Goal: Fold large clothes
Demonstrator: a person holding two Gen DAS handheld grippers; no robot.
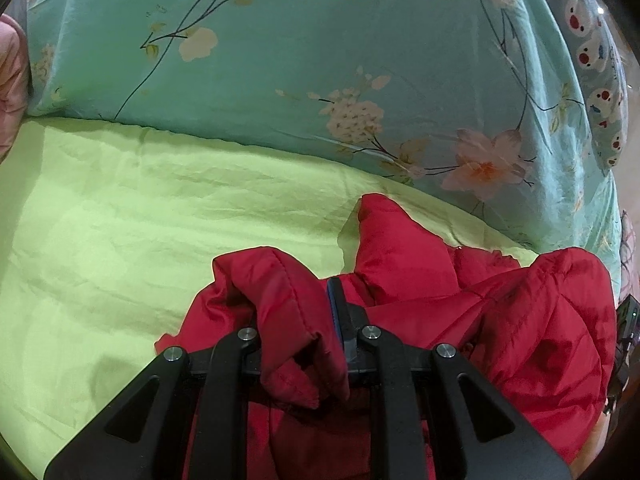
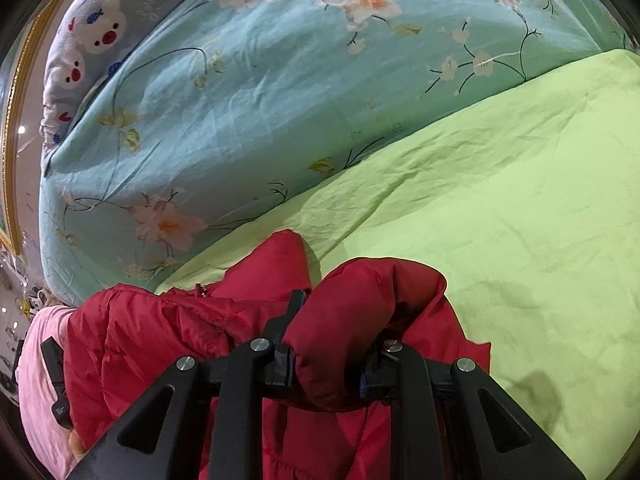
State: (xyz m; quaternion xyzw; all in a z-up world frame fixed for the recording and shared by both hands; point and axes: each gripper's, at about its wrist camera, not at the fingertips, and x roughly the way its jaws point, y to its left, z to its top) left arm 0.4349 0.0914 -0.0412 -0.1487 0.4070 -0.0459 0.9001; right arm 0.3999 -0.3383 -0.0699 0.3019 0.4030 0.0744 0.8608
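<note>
A red quilted puffer jacket [image 1: 500, 312] is bunched and lifted above a lime green bed sheet [image 1: 120, 220]. My left gripper [image 1: 298, 312] is shut on a thick fold of the jacket's edge; its right finger [image 1: 340, 312] shows and the left one is hidden under cloth. In the right wrist view the jacket [image 2: 160, 336] hangs to the left, over the sheet [image 2: 520, 200]. My right gripper [image 2: 340, 320] is shut on another padded fold of it; only its left finger [image 2: 292, 312] shows.
A turquoise floral quilt [image 1: 320, 60] is heaped along the far side of the bed, also in the right wrist view [image 2: 260, 100]. A pillow with a bear print [image 2: 96, 32] lies behind it. Pink clothing [image 2: 40, 380] is at the lower left.
</note>
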